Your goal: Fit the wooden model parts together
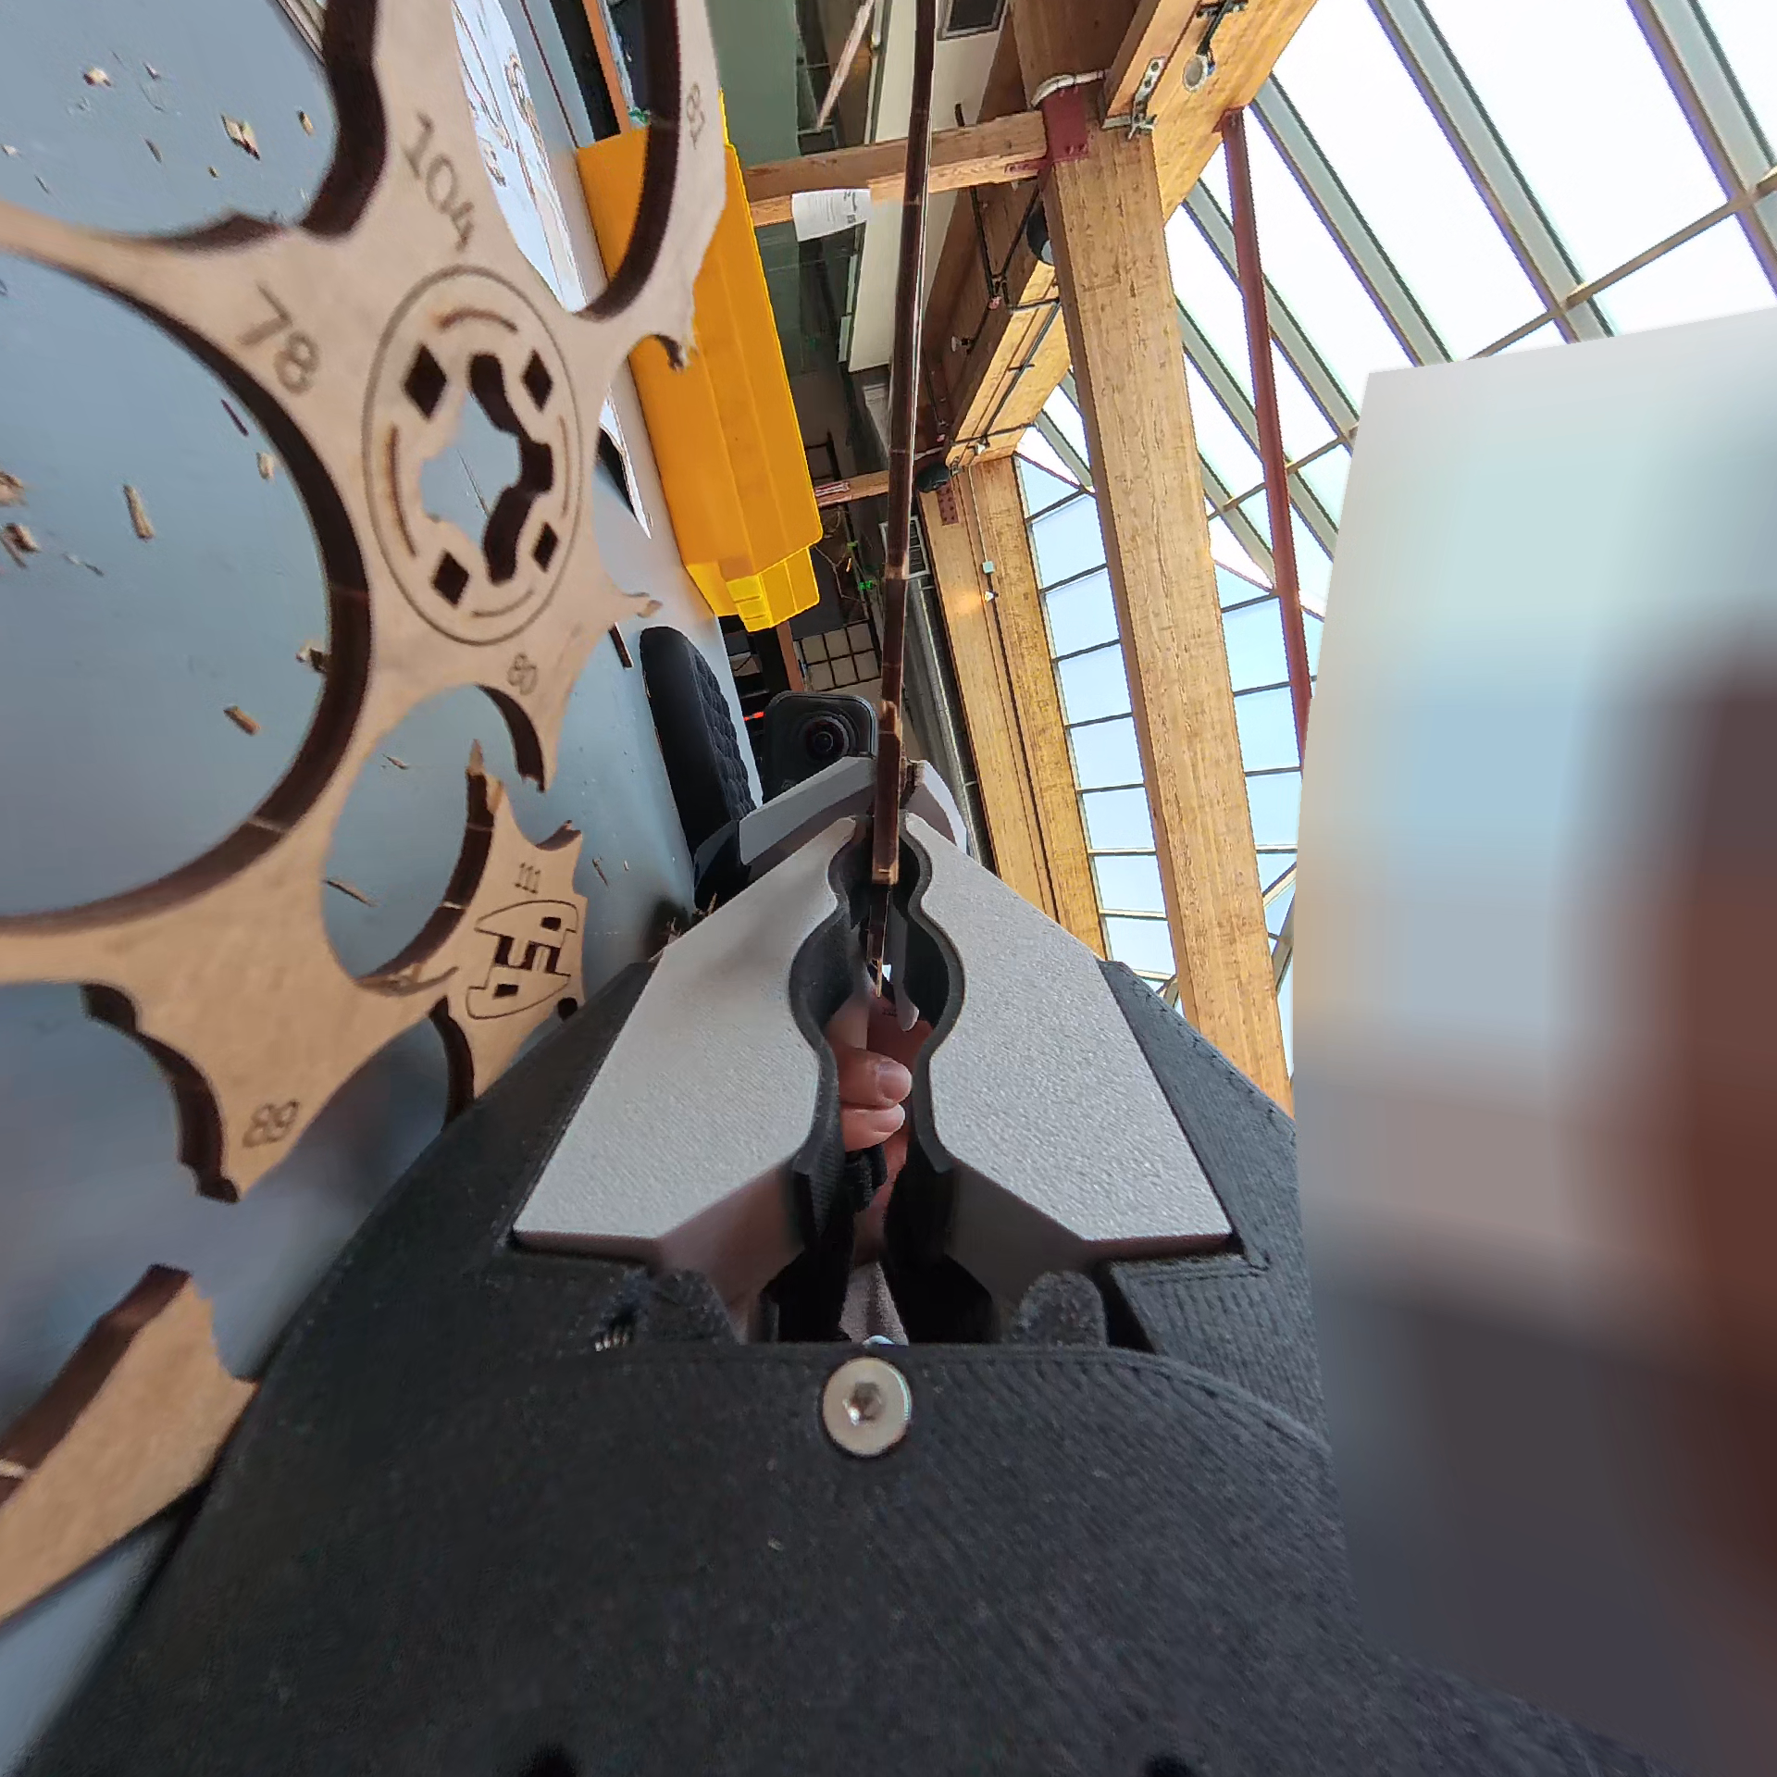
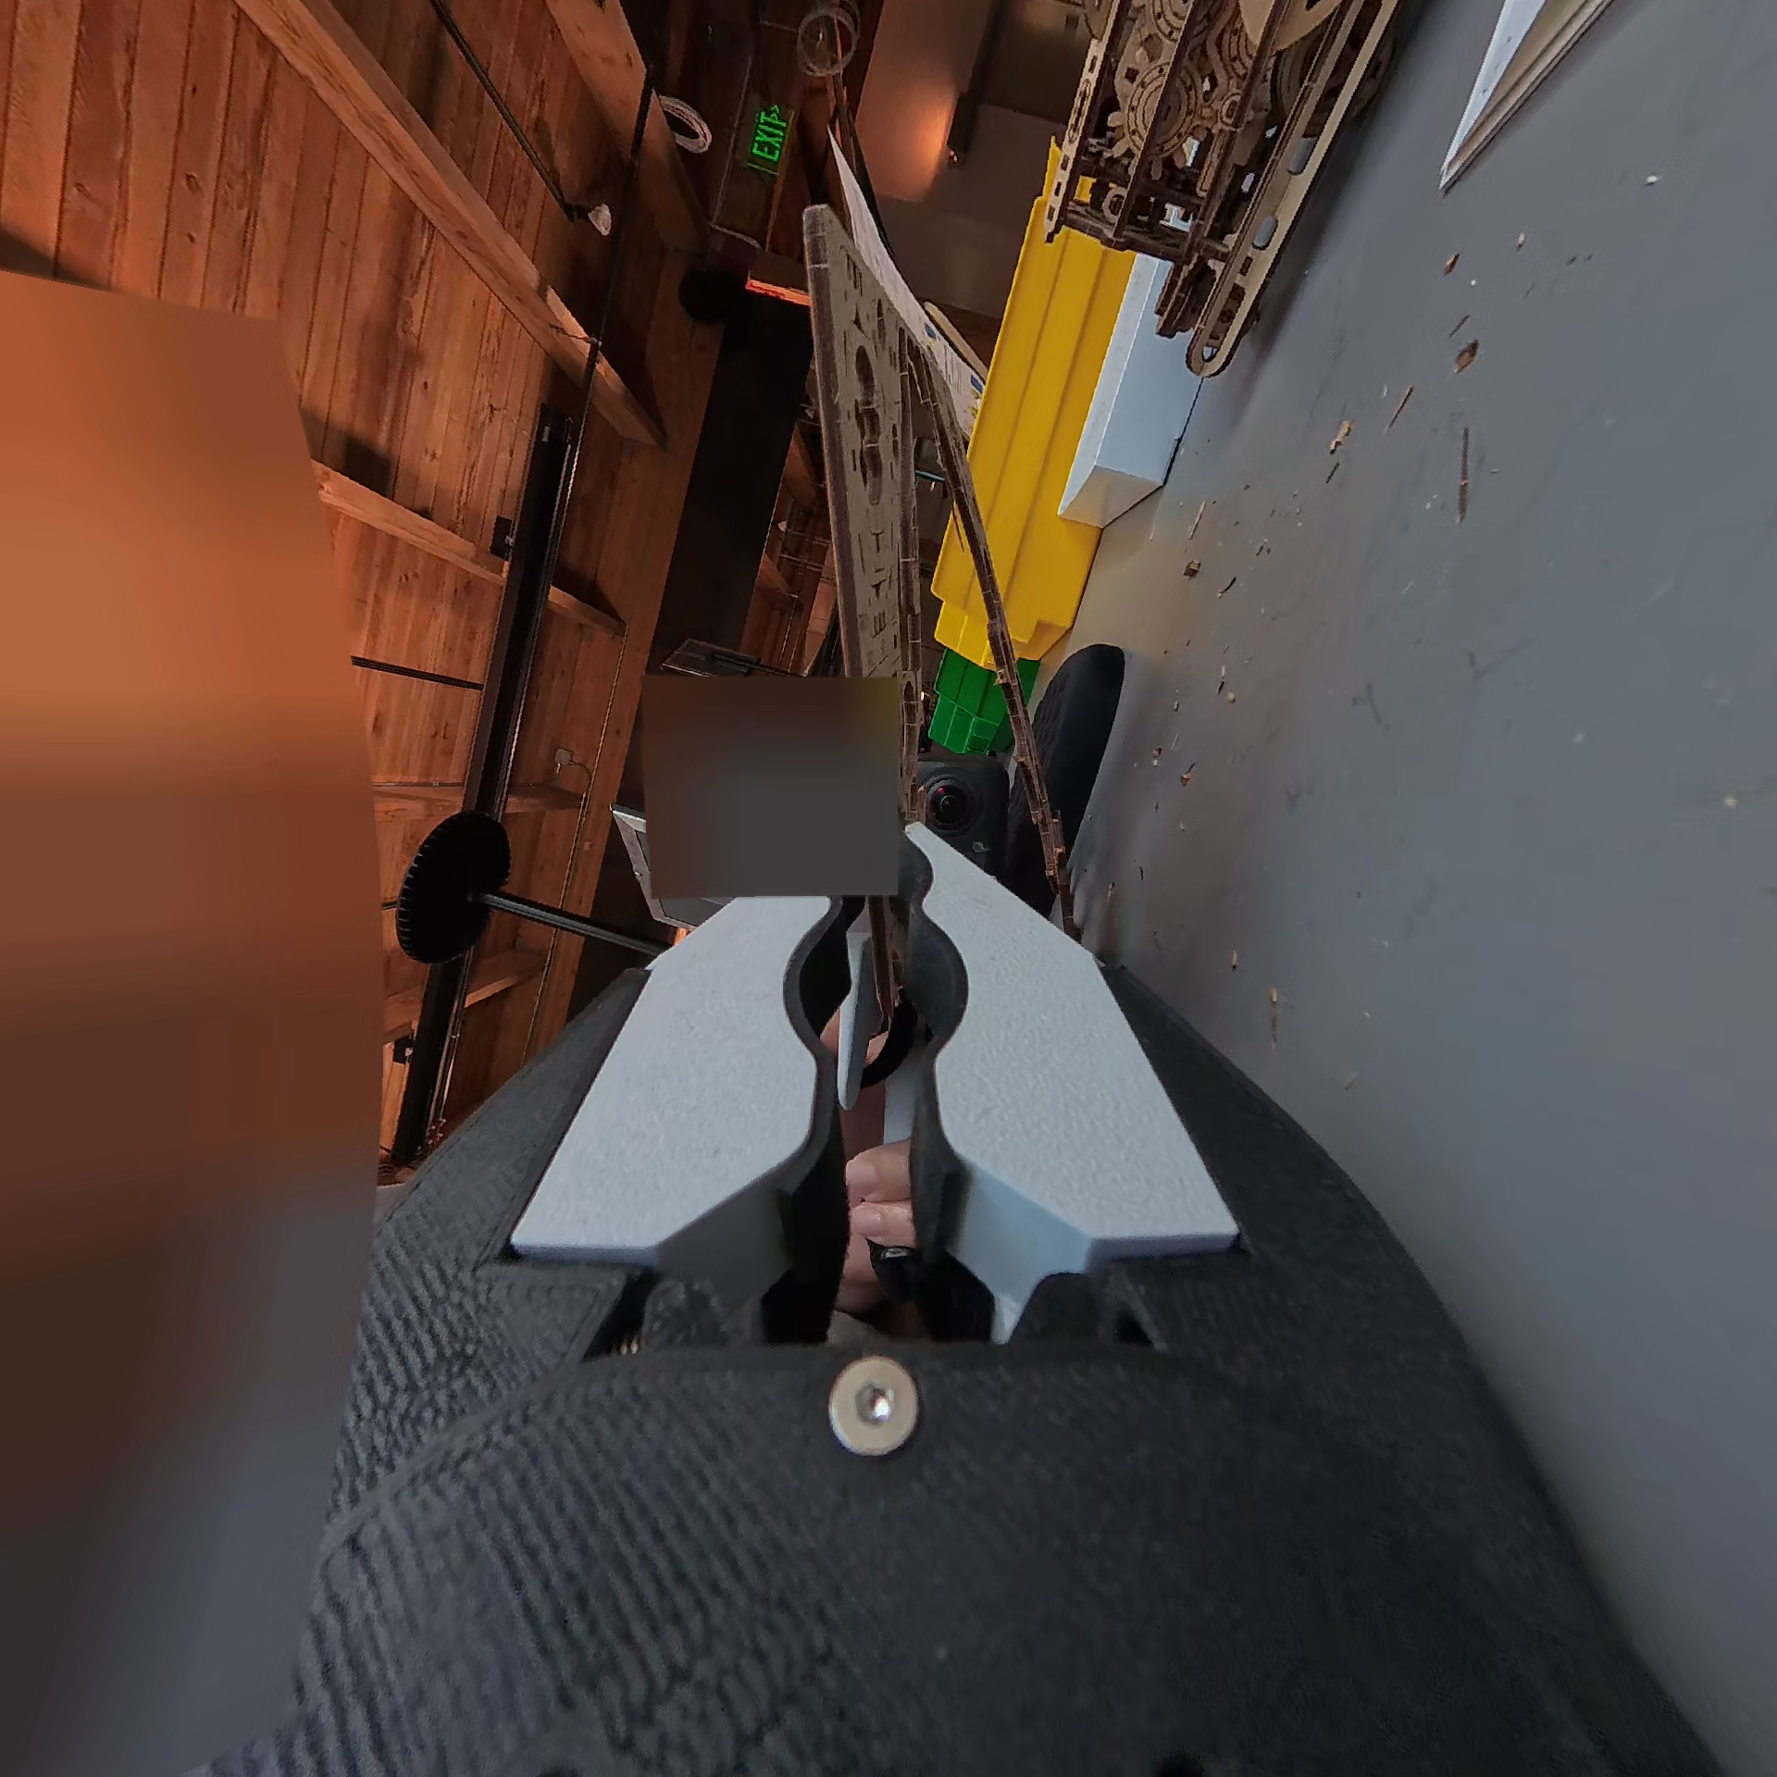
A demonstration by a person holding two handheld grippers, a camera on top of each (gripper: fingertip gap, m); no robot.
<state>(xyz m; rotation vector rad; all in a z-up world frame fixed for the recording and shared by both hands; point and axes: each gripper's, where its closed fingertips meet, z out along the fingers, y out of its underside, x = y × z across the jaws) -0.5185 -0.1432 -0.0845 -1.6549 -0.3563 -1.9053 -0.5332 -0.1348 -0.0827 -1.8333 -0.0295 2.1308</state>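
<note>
left hand-held gripper: your left hand-held gripper [image 1: 880,865] is clenched on the edge of a thin wooden sheet [image 1: 902,462], seen edge-on and rising away from the fingertips.
right hand-held gripper: your right hand-held gripper [image 2: 889,909] is clamped on a laser-cut wooden sheet [image 2: 865,462] of the same kind; both grippers probably hold one sheet from opposite sides, but you cannot be sure from these views.
where the parts are: that sheet is in the air above the grey worktop [image 2: 1539,865]; a spent cut-out sheet [image 1: 317,596] lies flat on the worktop in the left view.
handling: judge the ply as light, stiff along its face, and brittle at the thin bridges between cut-outs; it will likely snap if you twist it.
where to hold: grip the solid border, close to the part you want out, not across an open hole.
left view only: the spent sheet and splinters around it.
right view only: the held sheet's patterned face, a bowed wooden strip [image 2: 1000,635] beside it, and a half-built wooden model [image 2: 1212,144] near yellow bins [image 2: 1038,462].
</note>
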